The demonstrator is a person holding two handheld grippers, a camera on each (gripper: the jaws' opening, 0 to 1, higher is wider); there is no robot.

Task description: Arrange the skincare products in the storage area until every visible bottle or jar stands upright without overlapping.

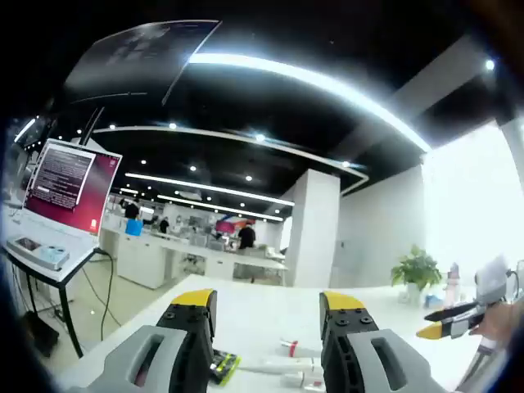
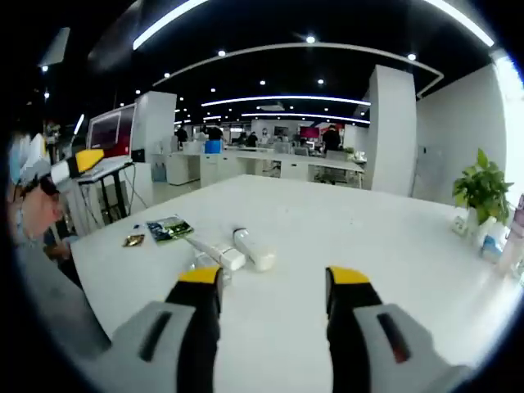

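A: Both claws up off the white table (image 2: 344,237), left gripper (image 1: 268,327) and right gripper (image 2: 274,307) each w/ jaws spread, nothing held. First move?

B: I'd say drop the right one onto the white tube (image 2: 254,249). It lies flat ahead of the jaws, slightly left of center, just beside a second tube (image 2: 214,252). Come in across its width, grip near the middle, then tip it onto its cap.

A: Sachets (image 2: 168,229)?

B: Further left, apart from the tubes. Other bottles (image 2: 499,237) stand at the far right by the plant (image 2: 483,188), already upright.
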